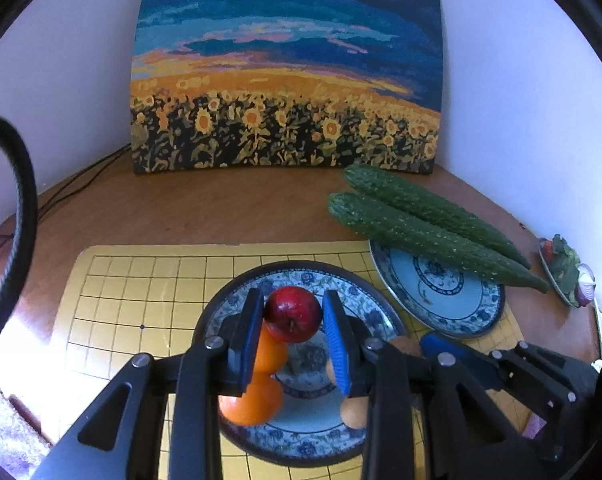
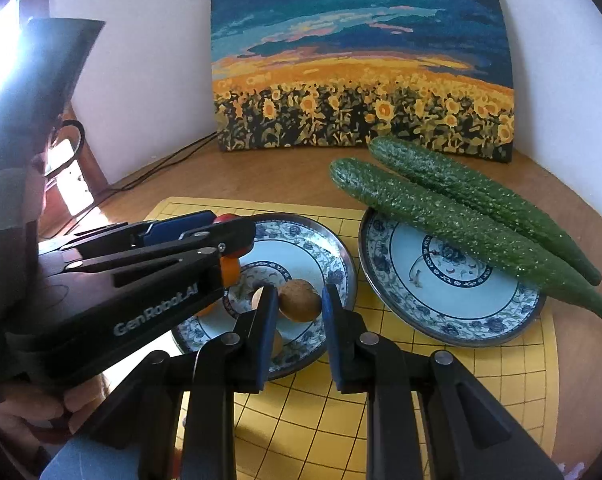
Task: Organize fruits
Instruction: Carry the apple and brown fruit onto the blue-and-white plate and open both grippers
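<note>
My left gripper is shut on a red apple, held above the blue-patterned left plate. Two oranges lie on that plate below the fingers, with brown kiwis at its right side. My right gripper is shut on a brown kiwi just over the same plate. The left gripper shows from the side in the right wrist view. Two long cucumbers rest across the right plate.
Both plates stand on a yellow grid mat on a brown wooden table. A sunflower painting leans on the white wall behind. A small dish sits at the far right edge. Black cables run at the back left.
</note>
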The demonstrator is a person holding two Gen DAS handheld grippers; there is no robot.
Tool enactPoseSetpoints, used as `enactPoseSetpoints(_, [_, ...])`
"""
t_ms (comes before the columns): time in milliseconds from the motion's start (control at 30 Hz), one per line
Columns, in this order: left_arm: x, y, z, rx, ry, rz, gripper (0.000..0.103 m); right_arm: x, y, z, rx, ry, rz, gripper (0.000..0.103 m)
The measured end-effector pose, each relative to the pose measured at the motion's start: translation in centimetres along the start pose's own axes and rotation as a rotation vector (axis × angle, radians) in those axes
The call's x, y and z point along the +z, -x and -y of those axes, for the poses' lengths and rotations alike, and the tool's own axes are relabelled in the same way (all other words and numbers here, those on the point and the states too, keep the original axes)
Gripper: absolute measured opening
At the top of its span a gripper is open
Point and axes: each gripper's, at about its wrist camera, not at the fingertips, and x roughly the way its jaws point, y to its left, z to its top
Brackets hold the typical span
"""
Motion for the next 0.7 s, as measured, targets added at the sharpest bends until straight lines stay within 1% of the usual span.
enactPoseSetpoints(67, [0.0,-0.4,0.0,-0.016,0.008,-0.001,0.032,-0.1,-0.4,0.1,-0.005,-0.004,-0.008,0.024])
enactPoseSetpoints(300, [-0.2,-0.8,0.7,-0.021,-0.021,0.005,0.032,-0.4,-1.2,0.3,-0.013,-0.012,-0.027,0.024])
enactPoseSetpoints(467, [-0.2,-0.8,0.8,-0.032,-0.011,-0.001,0.032,-0.4,-1.2,0.3,-0.012,-0.012,-0.029,0.024])
enactPoseSetpoints(600, [-0.2,-0.6,0.9,-0.031,-0.009,-0.012,0.036,-0.5,-1.1,0.3,-0.003,-0.016,-0.025,0.024])
enactPoseSetpoints(700, [-0.3,-0.1,1.0,-0.024,-0.014,-0.007,0.038,-0.4,-0.9,0.4,-0.001,-0.027,-0.020,0.029])
